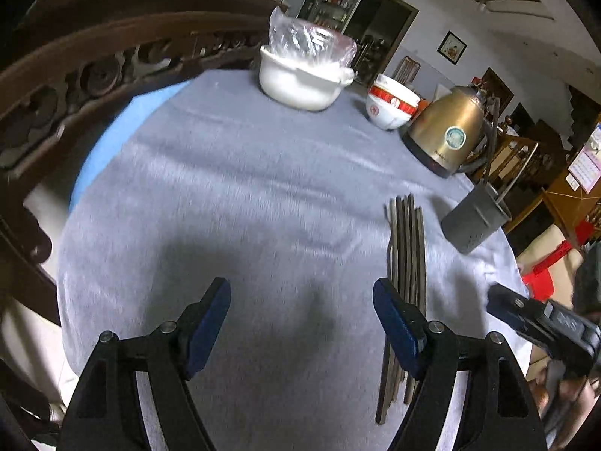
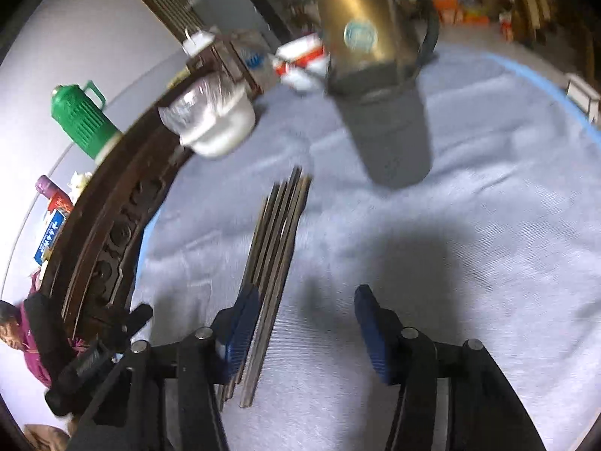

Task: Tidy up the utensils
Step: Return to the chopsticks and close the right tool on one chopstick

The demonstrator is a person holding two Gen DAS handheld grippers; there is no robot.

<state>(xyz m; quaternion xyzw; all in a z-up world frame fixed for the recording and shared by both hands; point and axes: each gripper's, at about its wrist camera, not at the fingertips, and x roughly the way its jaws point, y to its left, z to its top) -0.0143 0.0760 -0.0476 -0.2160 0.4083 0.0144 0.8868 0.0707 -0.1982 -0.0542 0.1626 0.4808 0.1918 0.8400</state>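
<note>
Both grippers hang spread and empty over a grey-clothed table, the chopsticks lying beside them.

The left gripper [image 1: 301, 323] holds its blue, ribbed pads wide apart, and so does the right gripper [image 2: 307, 332]; neither grips anything. A bundle of dark, slim chopsticks [image 2: 276, 248] lies flat on the soft, faintly creased grey tablecloth [image 1: 225, 188], just beside the inner finger of each gripper. Beyond their tips stands a dark grey utensil holder [image 1: 474, 221] with small perforations low on its wall. Behind it a brassy metal kettle [image 1: 449, 131] carries a round teal label and small lettering on its black base, too blurred to read. Farther off sit red-banded white bowls [image 1: 390, 107] and a white pot [image 1: 302, 82] with crinkled clear plastic on top.
</note>
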